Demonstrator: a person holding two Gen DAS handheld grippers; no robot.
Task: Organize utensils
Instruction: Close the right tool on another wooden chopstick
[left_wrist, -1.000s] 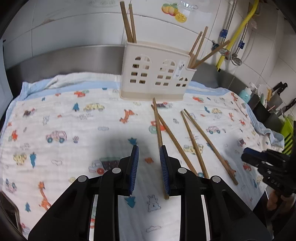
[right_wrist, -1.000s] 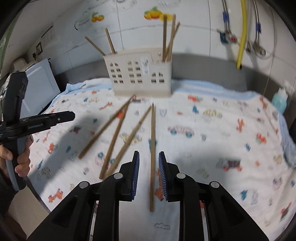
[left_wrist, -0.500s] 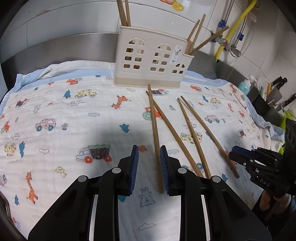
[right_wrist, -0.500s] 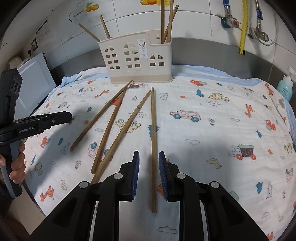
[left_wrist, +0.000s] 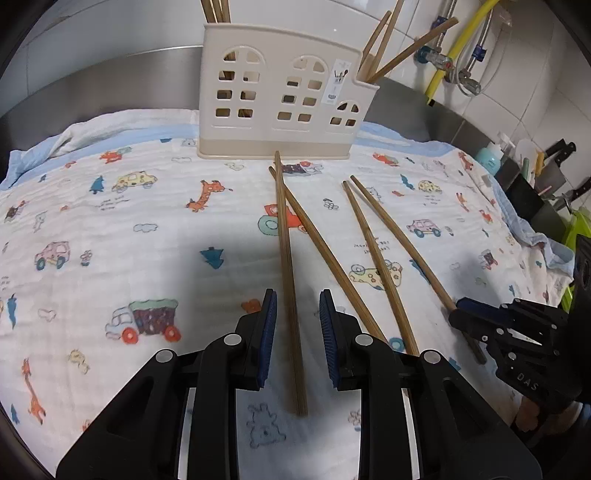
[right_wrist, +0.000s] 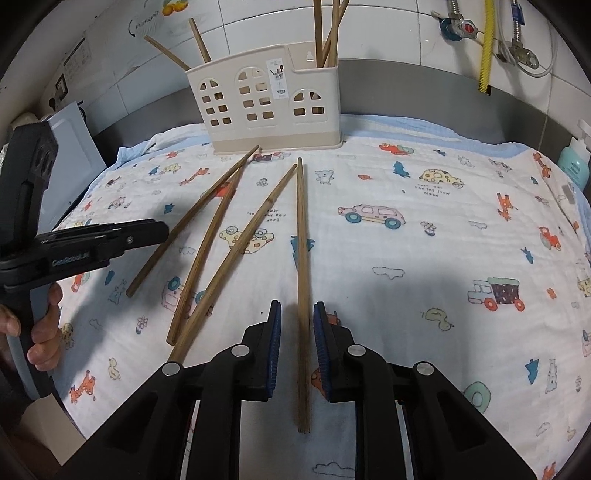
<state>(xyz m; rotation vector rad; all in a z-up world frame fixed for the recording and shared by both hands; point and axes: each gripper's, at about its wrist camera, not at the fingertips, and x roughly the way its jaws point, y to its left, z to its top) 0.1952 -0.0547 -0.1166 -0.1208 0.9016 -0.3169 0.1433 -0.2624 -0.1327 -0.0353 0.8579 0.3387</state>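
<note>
Left gripper (left_wrist: 297, 326) fingers slightly apart, straddling leftmost chopstick (left_wrist: 286, 258), no contact; right gripper (right_wrist: 297, 332) fingers closing around rightmost chopstick (right_wrist: 302, 266), holder (right_wrist: 266, 99) at 12 o'clock.

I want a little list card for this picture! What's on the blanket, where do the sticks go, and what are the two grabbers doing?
Loose sticks: four chopsticks lying on the cartoon blanket
Holder: cream holder with window holes, standing at the blanket's far edge, more chopsticks upright in both ends
Left gripper: jaws apart, astride the leftmost chopstick, pads not touching it
Right gripper: jaws closing around the rightmost chopstick, not yet pressing on it
Left to do: all four loose chopsticks into the holder
</note>
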